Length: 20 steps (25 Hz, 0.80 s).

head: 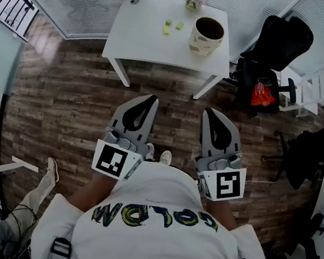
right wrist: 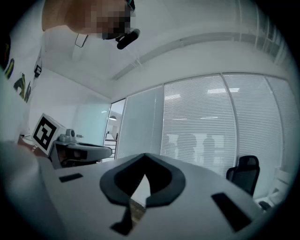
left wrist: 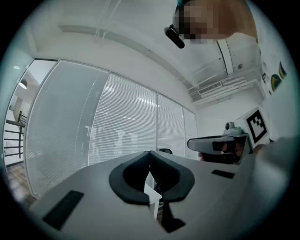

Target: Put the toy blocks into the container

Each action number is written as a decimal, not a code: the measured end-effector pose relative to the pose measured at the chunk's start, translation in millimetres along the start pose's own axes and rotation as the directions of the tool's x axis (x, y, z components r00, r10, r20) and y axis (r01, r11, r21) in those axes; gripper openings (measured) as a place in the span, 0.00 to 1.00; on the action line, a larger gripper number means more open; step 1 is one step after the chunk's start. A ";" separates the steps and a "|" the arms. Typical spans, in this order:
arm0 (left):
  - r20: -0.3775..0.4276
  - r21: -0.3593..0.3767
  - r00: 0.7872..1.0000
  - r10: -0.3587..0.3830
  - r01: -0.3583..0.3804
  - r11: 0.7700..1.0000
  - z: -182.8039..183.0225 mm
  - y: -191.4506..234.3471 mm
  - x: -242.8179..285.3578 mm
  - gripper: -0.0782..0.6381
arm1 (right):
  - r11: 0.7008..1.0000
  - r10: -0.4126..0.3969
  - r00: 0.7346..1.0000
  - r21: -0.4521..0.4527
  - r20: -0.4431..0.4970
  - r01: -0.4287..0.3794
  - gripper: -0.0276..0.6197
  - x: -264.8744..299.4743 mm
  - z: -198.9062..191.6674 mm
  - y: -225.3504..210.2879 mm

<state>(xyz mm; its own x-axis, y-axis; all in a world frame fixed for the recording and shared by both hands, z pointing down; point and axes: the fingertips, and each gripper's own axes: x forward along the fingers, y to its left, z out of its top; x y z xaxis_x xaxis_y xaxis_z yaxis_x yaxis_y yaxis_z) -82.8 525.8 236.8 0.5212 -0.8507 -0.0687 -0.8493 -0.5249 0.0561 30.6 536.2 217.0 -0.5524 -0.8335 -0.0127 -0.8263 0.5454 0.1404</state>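
Standing well back from the white table, the person holds both tools close to the body, side by side and pointing level toward it. The left hand-held gripper has its jaws brought fully together, the tips meeting with nothing between them. The right hand-held gripper is in the same state, its tips touching and empty. Each carries a cube with a square black-and-white marker at its rear, the left cube and the right cube sitting just in front of the person's white shirt.

Three small yellow-green toy blocks lie on the table, near one another and left of the container, a pale round pot with a dark inside that stands toward the table's right side. The blocks are outside the container and apart from it. A small pot of flowers stands at the table's far edge, and a small round item lies near the far left corner; what it is cannot be made out.

Both hand-held grippers hang over the wooden floor, well short of the table. The tips of the person's shoes show between them. A black office chair stands right of the table with something red on it.
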 end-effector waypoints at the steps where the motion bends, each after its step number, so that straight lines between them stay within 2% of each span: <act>1: 0.002 0.001 1.000 0.001 -0.001 1.000 1.0 0.4 0.9 0.13 | 1.000 0.000 1.000 0.000 -0.002 0.000 0.05 0.9 -0.2 -0.3; 11: 0.003 -0.033 1.000 0.007 -0.007 0.999 0.5 10.8 -9.1 0.13 | 1.000 -0.003 1.000 0.027 0.002 0.003 0.05 5.8 1.6 10.1; 20: -0.007 -0.043 1.000 -0.009 0.009 0.999 -1.2 35.5 -25.1 0.13 | 1.000 -0.029 1.000 0.009 -0.004 0.029 0.05 23.2 4.3 32.8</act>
<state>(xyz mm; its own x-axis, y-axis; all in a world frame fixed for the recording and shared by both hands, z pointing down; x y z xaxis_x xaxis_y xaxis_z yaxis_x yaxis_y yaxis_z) -125.9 528.5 241.7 0.5292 -0.8462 -0.0625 -0.8405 -0.5328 0.0980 -9.8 535.1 217.1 -0.5279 -0.8492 -0.0124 -0.8428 0.5220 0.1311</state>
